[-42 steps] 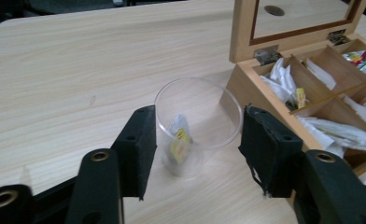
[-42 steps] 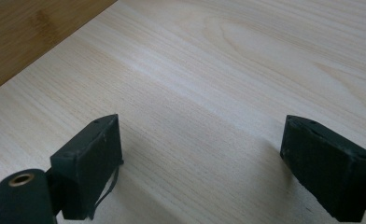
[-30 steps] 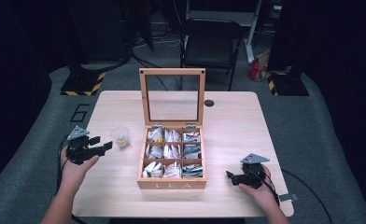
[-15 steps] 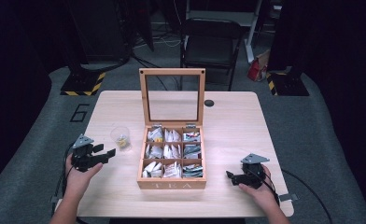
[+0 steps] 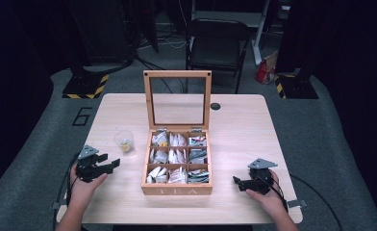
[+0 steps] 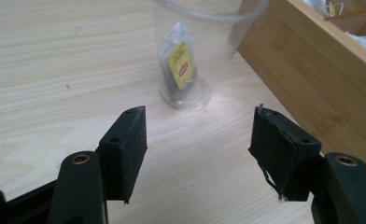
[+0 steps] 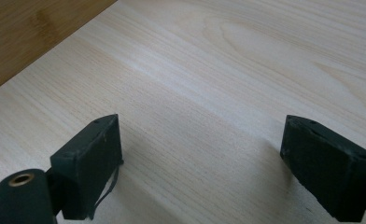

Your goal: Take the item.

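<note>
Standing beside tea box (image 5: 177, 190), plastic cup (image 5: 123, 142), fingers (image 6: 127, 144) apart, empty

From above, your left gripper (image 5: 110, 166) sat near the table's (image 5: 239, 120) left front edge, jaws apart, pointing toward the plastic cup (image 5: 124, 142) with a tea bag inside. The open wooden tea box (image 5: 177, 187) stood mid-table, lid upright. Your right gripper (image 5: 238, 182) rested beside the box, jaws apart.
</note>
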Available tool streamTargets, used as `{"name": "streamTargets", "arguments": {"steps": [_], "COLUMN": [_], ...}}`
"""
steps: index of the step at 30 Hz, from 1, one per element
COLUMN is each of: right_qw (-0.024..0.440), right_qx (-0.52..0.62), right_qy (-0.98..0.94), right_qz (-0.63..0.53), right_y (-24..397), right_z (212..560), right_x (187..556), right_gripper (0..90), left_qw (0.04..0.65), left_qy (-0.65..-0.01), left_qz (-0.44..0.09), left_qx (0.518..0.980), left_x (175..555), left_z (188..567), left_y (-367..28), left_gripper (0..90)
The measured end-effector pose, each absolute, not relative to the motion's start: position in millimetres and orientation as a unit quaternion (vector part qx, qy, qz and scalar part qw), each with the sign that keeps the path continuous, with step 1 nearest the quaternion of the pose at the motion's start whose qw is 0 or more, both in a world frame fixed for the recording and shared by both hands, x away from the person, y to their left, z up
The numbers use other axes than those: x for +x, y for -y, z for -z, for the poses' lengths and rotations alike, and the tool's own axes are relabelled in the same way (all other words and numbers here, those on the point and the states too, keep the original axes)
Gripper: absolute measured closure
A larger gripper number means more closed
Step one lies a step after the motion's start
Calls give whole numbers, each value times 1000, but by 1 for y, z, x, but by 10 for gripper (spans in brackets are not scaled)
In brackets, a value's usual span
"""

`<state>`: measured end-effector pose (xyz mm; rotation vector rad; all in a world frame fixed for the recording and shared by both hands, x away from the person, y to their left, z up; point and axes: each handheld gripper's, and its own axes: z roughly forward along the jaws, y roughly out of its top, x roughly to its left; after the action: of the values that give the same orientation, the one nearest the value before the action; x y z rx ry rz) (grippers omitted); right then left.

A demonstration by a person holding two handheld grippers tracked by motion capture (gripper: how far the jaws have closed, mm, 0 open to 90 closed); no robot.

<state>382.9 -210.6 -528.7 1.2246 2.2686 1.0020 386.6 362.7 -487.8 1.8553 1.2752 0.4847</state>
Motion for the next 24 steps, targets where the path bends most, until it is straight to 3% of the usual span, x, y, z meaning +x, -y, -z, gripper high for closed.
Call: {"name": "streamTargets", "arguments": {"steps": [24], "right_qw": [187], "right_qx": [435], "right_qy": [-806], "right_qz": [-356], "right_y": [211], "right_z": [529], "right_x": [383], "right_gripper": [118], "left_qw": [398], "left_qy": [-507], "left_qz": [-182], "left_qx": [742], "left_x": [383], "left_z": [508], "left_y": [-362], "left_gripper": [358]}}
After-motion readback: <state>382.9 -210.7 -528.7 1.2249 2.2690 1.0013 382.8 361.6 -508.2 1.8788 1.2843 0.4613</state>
